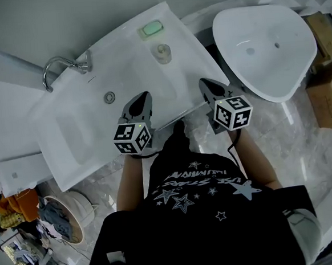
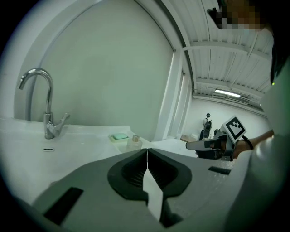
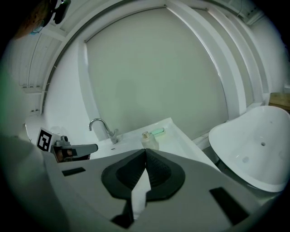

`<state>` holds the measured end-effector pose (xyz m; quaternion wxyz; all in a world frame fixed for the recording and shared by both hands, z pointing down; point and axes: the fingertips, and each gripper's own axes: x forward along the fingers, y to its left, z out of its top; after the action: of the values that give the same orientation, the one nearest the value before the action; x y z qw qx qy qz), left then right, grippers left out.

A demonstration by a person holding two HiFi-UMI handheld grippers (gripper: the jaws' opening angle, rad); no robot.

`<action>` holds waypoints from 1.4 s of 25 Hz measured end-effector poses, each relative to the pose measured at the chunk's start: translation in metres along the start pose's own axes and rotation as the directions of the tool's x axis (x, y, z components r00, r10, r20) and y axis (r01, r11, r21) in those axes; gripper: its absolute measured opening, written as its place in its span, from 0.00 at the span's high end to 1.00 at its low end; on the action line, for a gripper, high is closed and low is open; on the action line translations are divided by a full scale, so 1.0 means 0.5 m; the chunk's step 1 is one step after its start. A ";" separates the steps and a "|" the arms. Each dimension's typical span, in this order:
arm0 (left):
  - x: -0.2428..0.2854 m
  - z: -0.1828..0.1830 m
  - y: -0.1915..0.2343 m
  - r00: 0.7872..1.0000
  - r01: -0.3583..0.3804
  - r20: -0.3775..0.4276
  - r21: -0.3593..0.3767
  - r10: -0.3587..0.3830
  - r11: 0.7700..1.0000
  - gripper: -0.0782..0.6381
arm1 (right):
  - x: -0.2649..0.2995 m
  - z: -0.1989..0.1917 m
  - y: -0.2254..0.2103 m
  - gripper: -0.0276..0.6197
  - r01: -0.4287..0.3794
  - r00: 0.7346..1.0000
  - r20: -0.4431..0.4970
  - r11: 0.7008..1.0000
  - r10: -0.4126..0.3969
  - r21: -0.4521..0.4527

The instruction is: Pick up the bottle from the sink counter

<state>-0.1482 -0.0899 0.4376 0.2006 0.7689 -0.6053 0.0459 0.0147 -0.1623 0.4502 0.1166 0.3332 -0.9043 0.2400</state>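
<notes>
A: Looking for the bottle (image 1: 161,53). Sitting where?
B: Sitting at about 12 o'clock in the head view, resting on the white sink counter (image 1: 186,56), out toward 1 o'clock from the counter's middle.
A: Tipping or standing?
B: Standing upright, cap pointing up, base resting flat on the counter top.
A: Looking like what?
B: Showing a small, squat, clear body and a pale tan cap; appearing just under centre, at 6 o'clock, in the right gripper view.
</notes>
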 end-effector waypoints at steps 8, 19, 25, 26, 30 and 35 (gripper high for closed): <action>0.139 0.002 0.014 0.989 0.134 -0.064 0.037 -0.132 0.990 0.48 | 0.062 0.023 -0.056 0.95 0.059 0.998 -0.032 0.998 -0.059 0.023; 0.262 -0.031 0.056 0.982 0.145 -0.131 0.073 -0.135 0.987 0.39 | 0.132 0.022 -0.091 0.95 0.098 0.991 -0.093 0.995 -0.095 0.033; 0.316 -0.043 0.073 0.980 0.153 -0.143 0.079 -0.140 0.985 0.39 | 0.151 0.008 -0.119 0.95 0.136 0.983 -0.130 0.989 -0.128 0.057; 0.325 -0.045 0.076 0.980 0.151 -0.146 0.086 -0.137 0.985 0.39 | 0.154 0.005 -0.124 0.95 0.142 0.982 -0.136 0.988 -0.133 0.060; 0.362 -0.055 0.087 0.980 0.140 -0.154 0.110 -0.123 0.984 0.39 | 0.164 0.001 -0.143 0.95 0.155 0.978 -0.150 0.986 -0.144 0.065; 0.394 -0.052 0.093 0.984 0.115 -0.149 0.151 -0.092 0.982 0.39 | 0.174 -0.004 -0.159 0.95 0.167 0.974 -0.166 0.983 -0.153 0.076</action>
<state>-0.1359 -0.2687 0.5350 0.1832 0.8078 -0.5430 0.1380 0.0018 -0.2615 0.5123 0.1927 0.3897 -0.8506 0.2958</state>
